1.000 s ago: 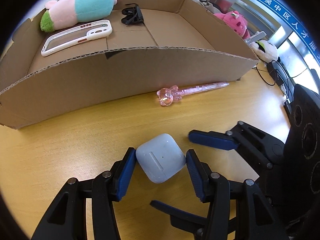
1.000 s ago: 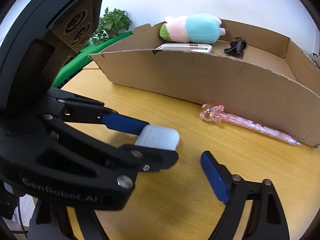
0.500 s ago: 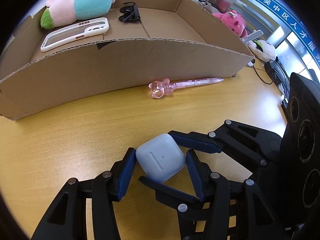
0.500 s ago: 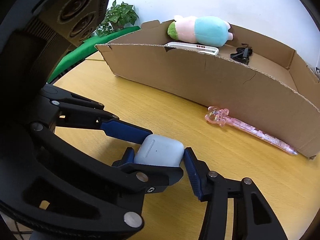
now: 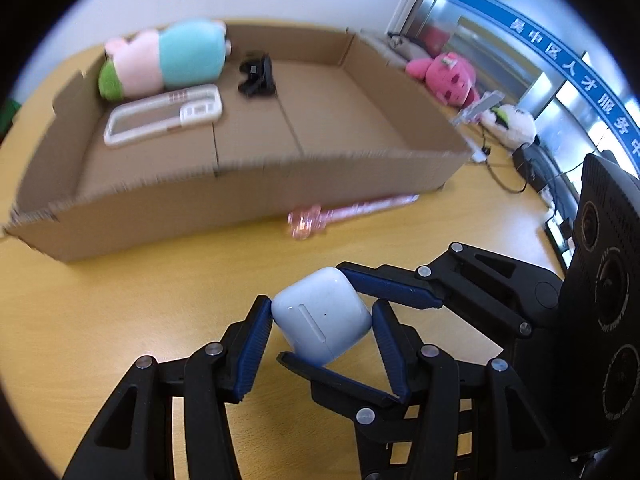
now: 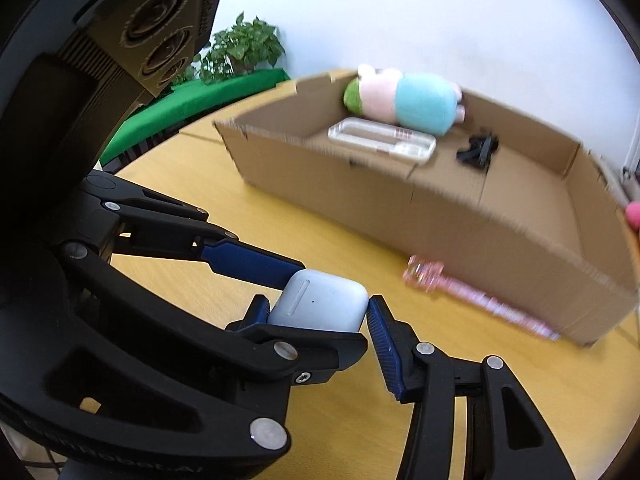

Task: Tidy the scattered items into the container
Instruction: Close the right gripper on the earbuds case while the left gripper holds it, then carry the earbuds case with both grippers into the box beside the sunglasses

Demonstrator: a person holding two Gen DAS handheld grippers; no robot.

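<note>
White rounded plastic earbud case (image 5: 321, 315) above yellow wooden tabletop (image 5: 120, 300), pinched by both left gripper (image 5: 322, 318) and right gripper (image 6: 316, 308). Beyond, pink translucent bear-topped pen (image 5: 344, 214) against front wall of shallow brown cardboard box (image 5: 168, 196); inside, far left corner: pastel plush toy (image 5: 164, 58), white phone case (image 5: 162, 120), black clip (image 5: 257, 75).
</note>
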